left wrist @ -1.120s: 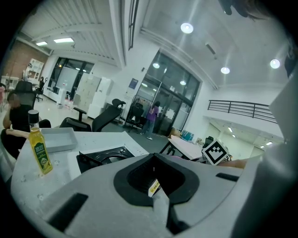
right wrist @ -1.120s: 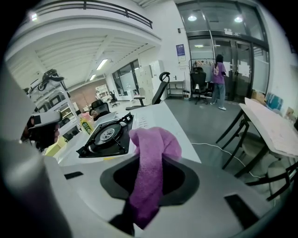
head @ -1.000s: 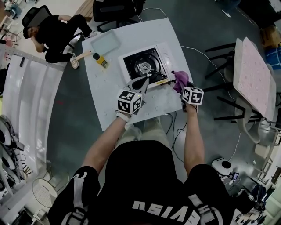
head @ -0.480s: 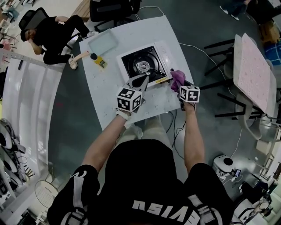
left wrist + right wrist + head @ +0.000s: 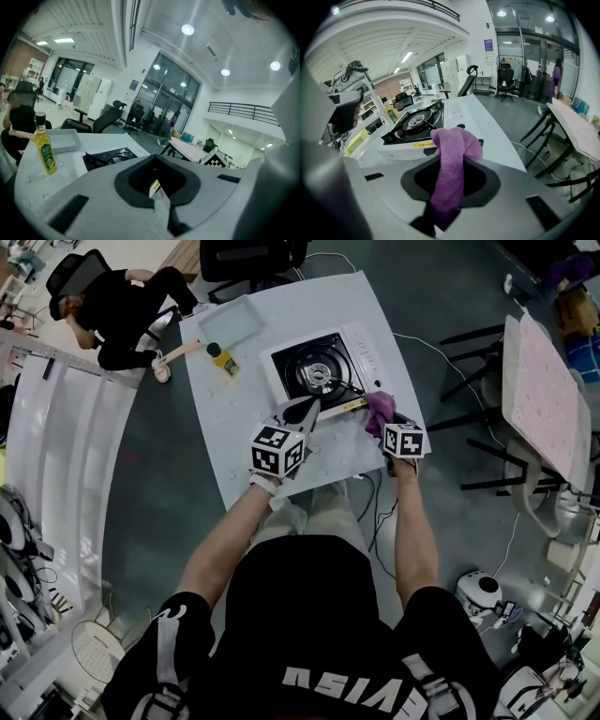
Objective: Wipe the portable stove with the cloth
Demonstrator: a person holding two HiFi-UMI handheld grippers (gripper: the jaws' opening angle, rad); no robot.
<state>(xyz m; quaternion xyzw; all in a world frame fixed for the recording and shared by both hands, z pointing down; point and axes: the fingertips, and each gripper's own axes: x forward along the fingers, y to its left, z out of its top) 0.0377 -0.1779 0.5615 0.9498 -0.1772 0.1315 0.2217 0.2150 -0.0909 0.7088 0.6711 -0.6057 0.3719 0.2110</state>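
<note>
The portable stove (image 5: 319, 367), white with a black burner well, stands on the white table (image 5: 244, 427). My right gripper (image 5: 386, 423) is shut on a purple cloth (image 5: 380, 412) at the stove's near right corner. In the right gripper view the cloth (image 5: 452, 159) rises between the jaws and folds over them, with the stove (image 5: 417, 123) just beyond. My left gripper (image 5: 314, 405) is shut with nothing in it, and its tips are at the stove's near edge. In the left gripper view the stove (image 5: 110, 157) lies ahead.
A yellow oil bottle (image 5: 221, 359) and a shallow grey tray (image 5: 225, 322) stand on the table left of and behind the stove. A person (image 5: 112, 301) sits by the far left corner. Another table (image 5: 539, 399) and chairs stand to the right. Cables trail under the table's near edge.
My right gripper has drawn the cloth slightly toward me and to the left by the stove's near right corner. The left gripper has hardly shifted.
</note>
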